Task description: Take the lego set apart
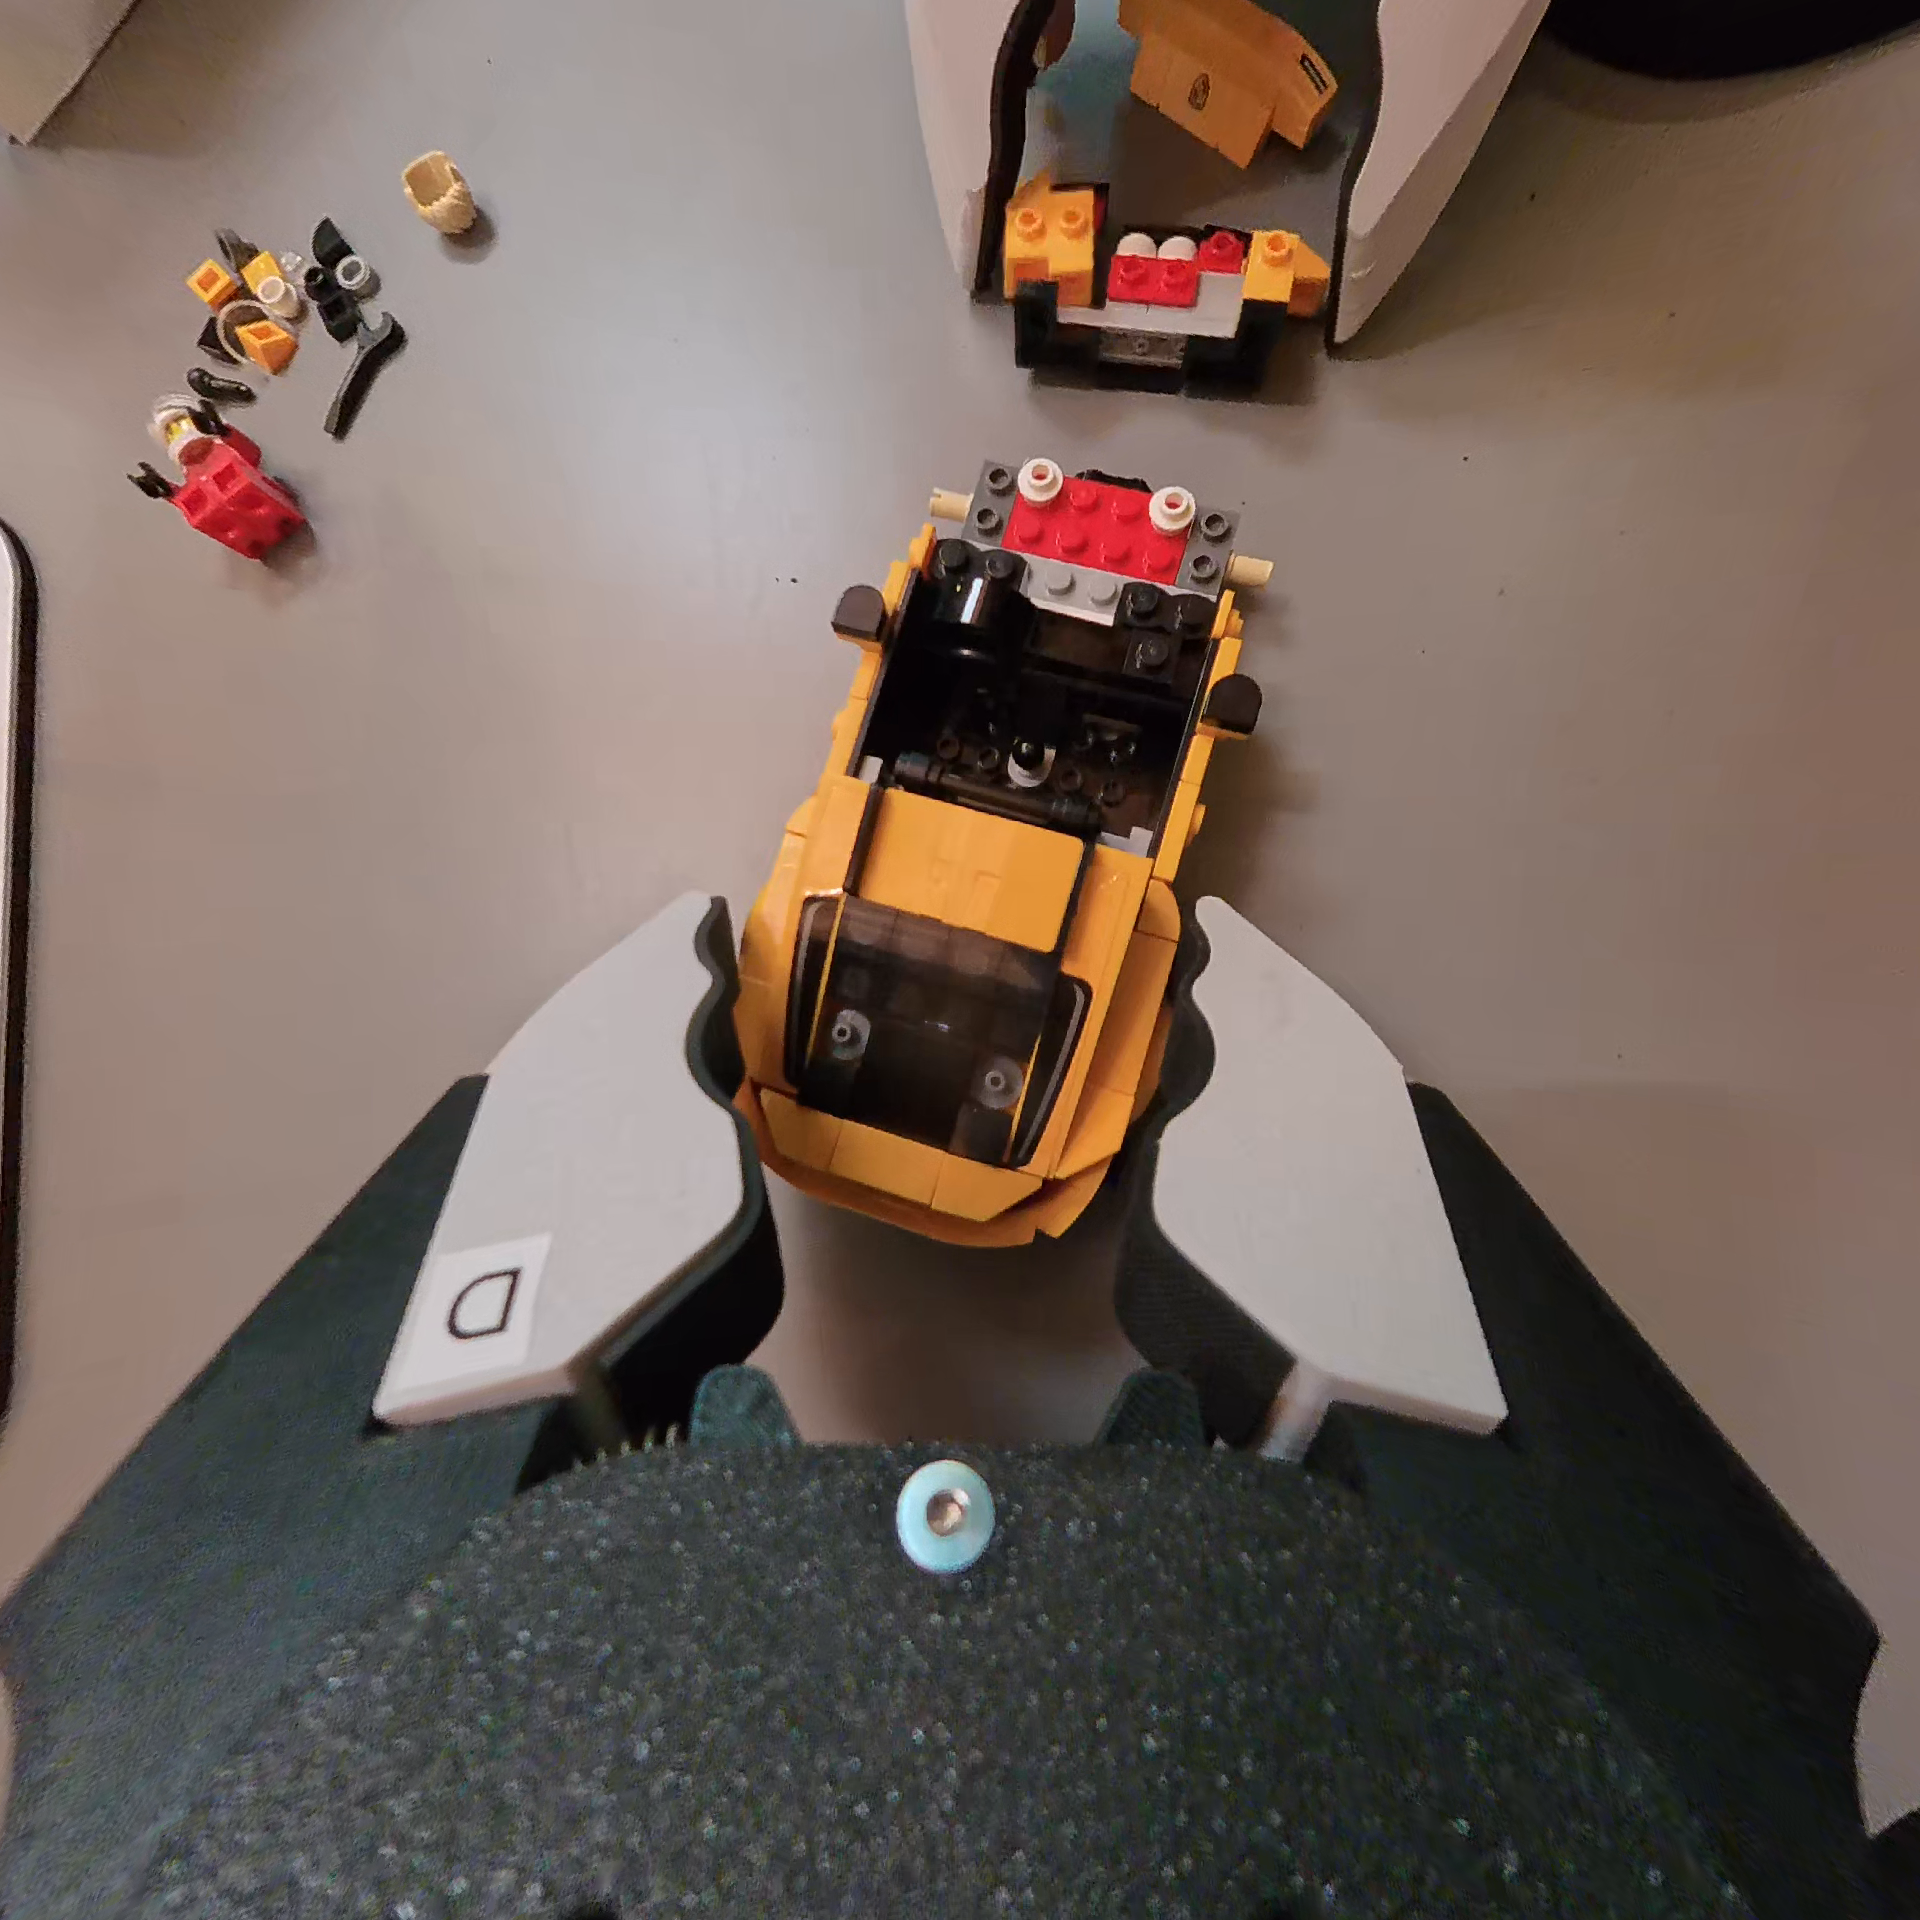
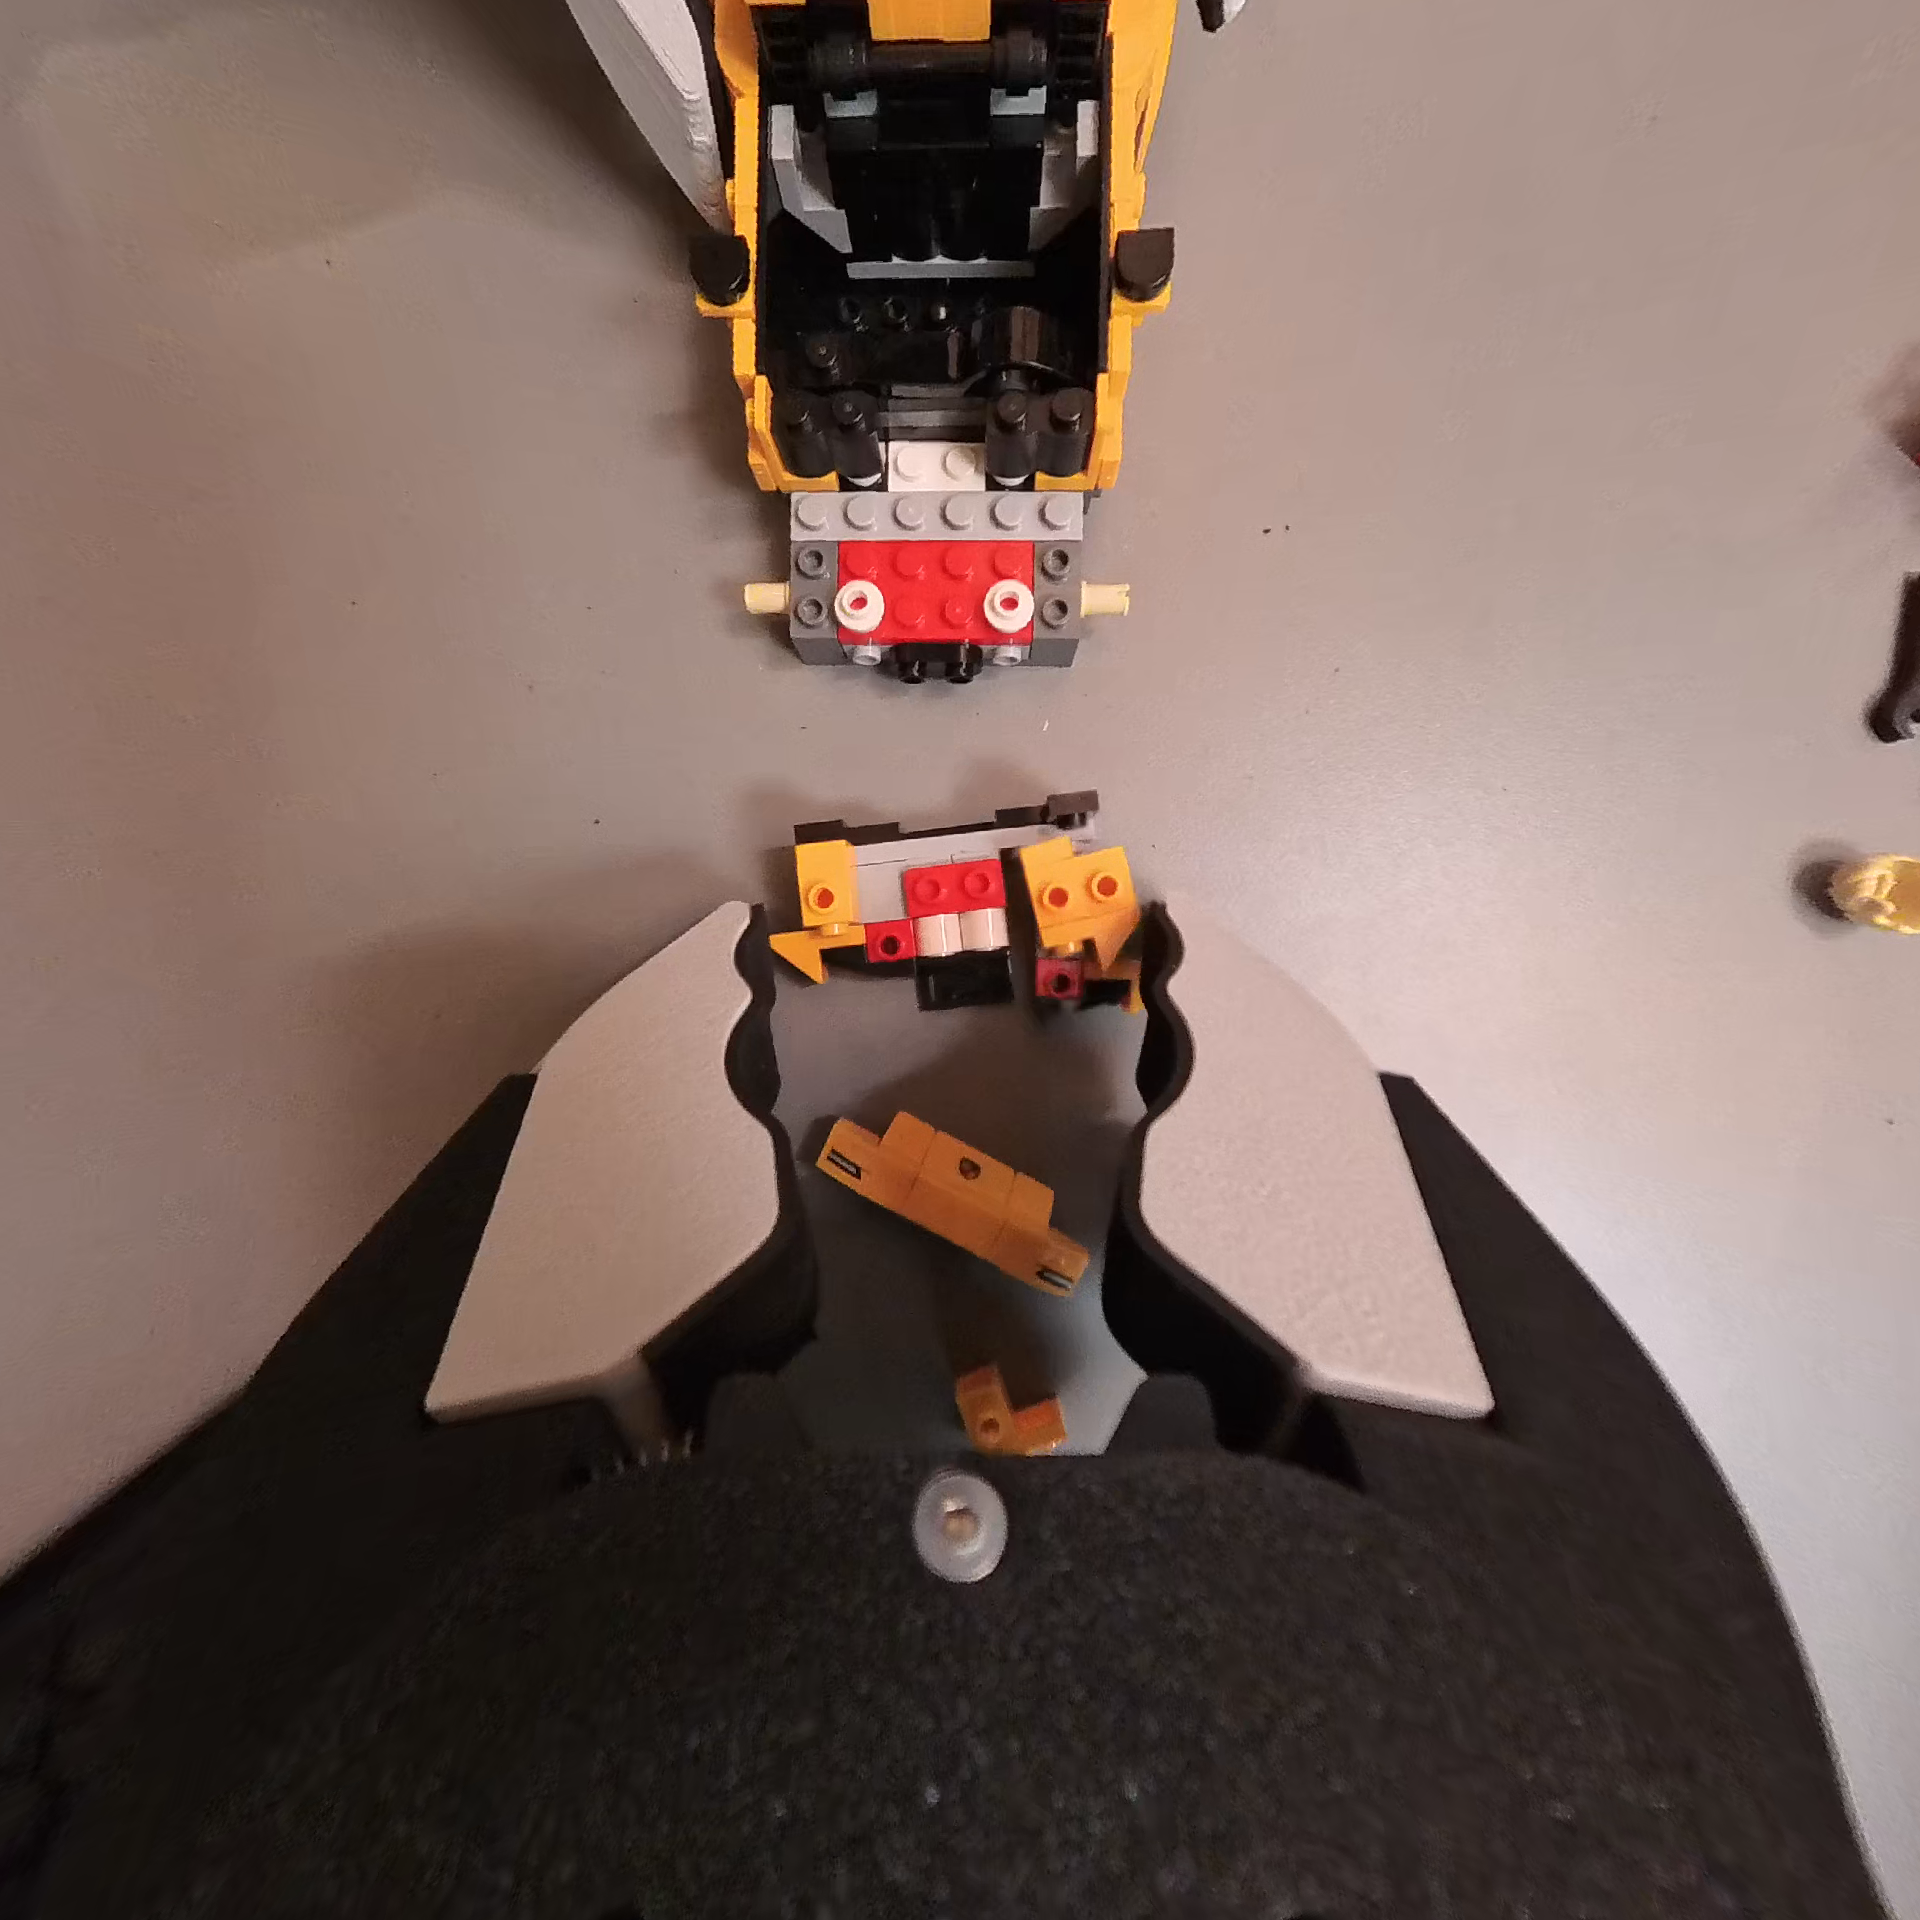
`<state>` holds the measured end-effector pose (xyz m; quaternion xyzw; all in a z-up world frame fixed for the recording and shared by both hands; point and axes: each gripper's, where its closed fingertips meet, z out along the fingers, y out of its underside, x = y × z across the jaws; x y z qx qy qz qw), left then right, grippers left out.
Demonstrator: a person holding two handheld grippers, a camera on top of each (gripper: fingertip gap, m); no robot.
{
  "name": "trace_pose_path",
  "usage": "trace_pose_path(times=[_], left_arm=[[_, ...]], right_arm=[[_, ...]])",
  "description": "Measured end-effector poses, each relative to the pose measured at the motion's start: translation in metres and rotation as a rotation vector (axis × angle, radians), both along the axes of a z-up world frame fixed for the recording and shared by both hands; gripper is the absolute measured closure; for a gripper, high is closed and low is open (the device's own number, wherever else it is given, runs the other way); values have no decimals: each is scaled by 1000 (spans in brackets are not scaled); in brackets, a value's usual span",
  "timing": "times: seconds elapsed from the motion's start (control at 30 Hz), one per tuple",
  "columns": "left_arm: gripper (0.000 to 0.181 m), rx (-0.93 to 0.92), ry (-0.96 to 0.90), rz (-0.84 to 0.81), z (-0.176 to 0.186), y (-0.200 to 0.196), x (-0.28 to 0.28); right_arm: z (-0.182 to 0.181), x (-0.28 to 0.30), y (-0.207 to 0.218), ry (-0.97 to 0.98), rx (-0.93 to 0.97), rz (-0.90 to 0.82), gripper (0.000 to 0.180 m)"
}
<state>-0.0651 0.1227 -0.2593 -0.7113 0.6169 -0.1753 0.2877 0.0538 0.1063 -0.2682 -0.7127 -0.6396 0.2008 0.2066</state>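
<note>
1. I have the left tool closed on the nose of the yellow car, pinning it on the grey bench.
2. The right tool stands wide open, gripping nothing, just behind the car's stripped tail.
3. Done: the rear section and two yellow chunks lie behind the car; small parts sit well left of it.
4. Remaining, in my judgement: most of the body, cockpit and chassis.

The lego car is yellow-orange with a black cockpit, a smoky dark windscreen and a red-and-grey studded end. The tabletop is plain grey. Both tongs are pale grey, edged black.
</note>
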Motion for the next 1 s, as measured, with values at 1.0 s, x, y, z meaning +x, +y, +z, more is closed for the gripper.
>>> trace_pose_path(times=[1.0], left_arm=[[101,8,-24,-5,0,0,1]], right_arm=[[5,4,3,-4,-3,23,99]])
